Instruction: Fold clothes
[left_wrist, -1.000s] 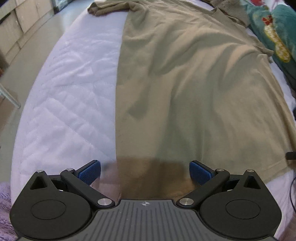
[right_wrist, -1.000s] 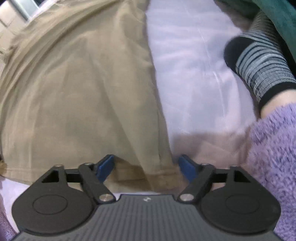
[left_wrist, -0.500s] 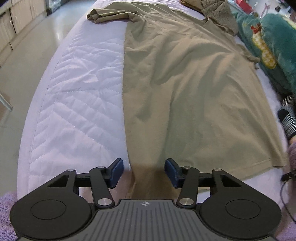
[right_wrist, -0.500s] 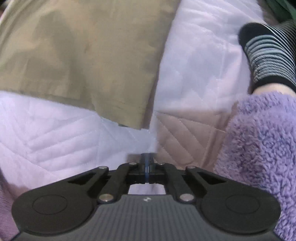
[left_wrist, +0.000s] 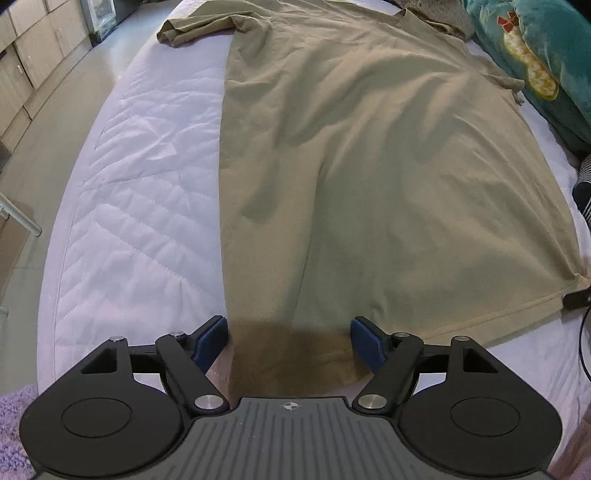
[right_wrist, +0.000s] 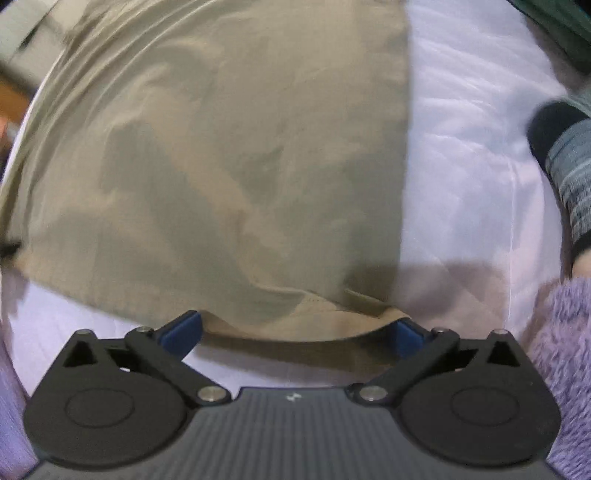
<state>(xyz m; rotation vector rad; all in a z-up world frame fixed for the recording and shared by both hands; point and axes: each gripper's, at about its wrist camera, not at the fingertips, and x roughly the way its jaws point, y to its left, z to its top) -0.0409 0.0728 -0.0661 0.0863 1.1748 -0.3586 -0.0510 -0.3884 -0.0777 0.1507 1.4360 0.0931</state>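
Note:
A large khaki T-shirt (left_wrist: 369, 155) lies spread flat on a white quilted bed (left_wrist: 140, 206), its hem toward me. My left gripper (left_wrist: 290, 338) is open, its blue pads on either side of the hem's left corner. In the right wrist view the same shirt (right_wrist: 229, 158) fills the left and middle. My right gripper (right_wrist: 295, 332) is open, its pads astride the hem's right corner, which is slightly rumpled and lifted.
A teal patterned cushion (left_wrist: 535, 55) lies along the bed's right side. A foot in a striped sock (right_wrist: 565, 173) rests on the bed at right, beside a fuzzy purple sleeve (right_wrist: 565, 354). Floor and cabinets (left_wrist: 33, 55) lie off the bed's left edge.
Both grippers have opened wide again. The right one, shut and off the shirt half a second ago, has moved back over the hem's right corner. The left stays at the left corner.

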